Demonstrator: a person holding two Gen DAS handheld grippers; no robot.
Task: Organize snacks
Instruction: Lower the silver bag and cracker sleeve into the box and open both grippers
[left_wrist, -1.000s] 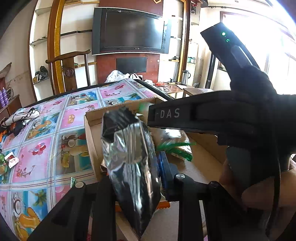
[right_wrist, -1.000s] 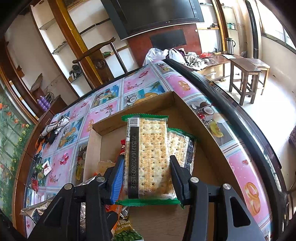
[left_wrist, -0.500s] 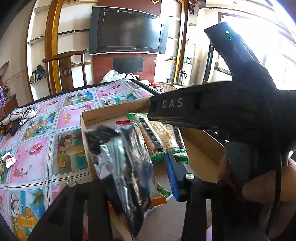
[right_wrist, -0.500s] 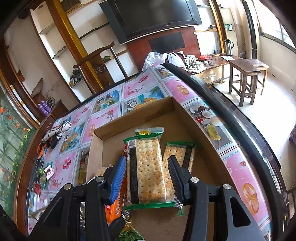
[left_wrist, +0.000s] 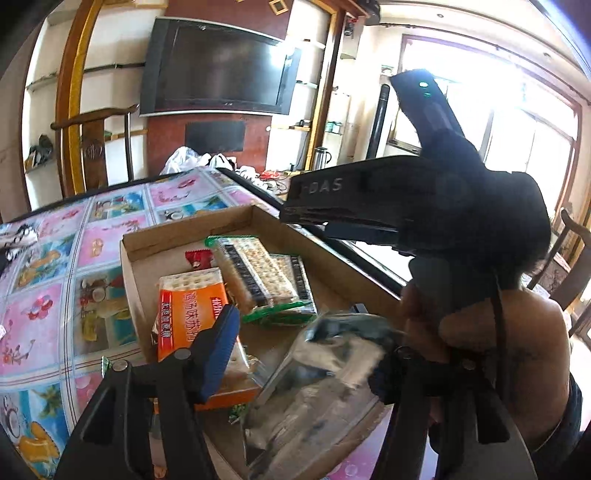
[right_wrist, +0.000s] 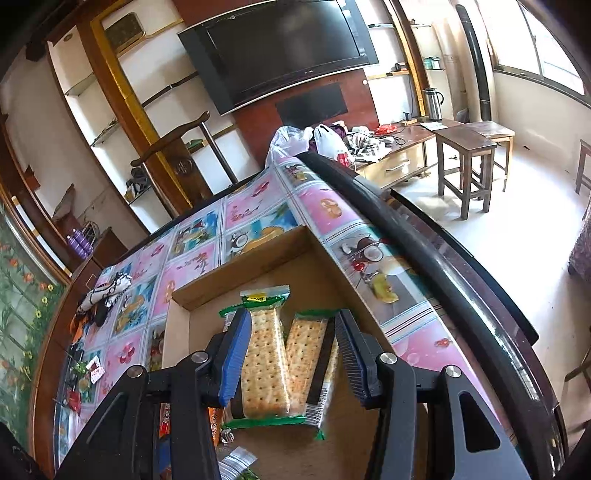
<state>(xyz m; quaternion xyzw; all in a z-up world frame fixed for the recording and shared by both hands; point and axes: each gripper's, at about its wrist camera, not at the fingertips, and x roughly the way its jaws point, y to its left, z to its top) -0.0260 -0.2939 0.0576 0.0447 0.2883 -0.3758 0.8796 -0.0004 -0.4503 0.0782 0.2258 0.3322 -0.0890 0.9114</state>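
The left tongs (left_wrist: 306, 354) have just been opening, and the crinkled silver foil snack bag (left_wrist: 314, 384) now lies loose between the spread jaws, slumped over the near edge of the shallow brown cardboard box (left_wrist: 184, 230), its long axis running away toward the far corner. The right tongs (right_wrist: 291, 354) hang half open over the two clear green-trimmed cracker packs (right_wrist: 280, 362), gripping neither. The left hand looks nearer the bag, so nudging it fully inside would fall to that side.
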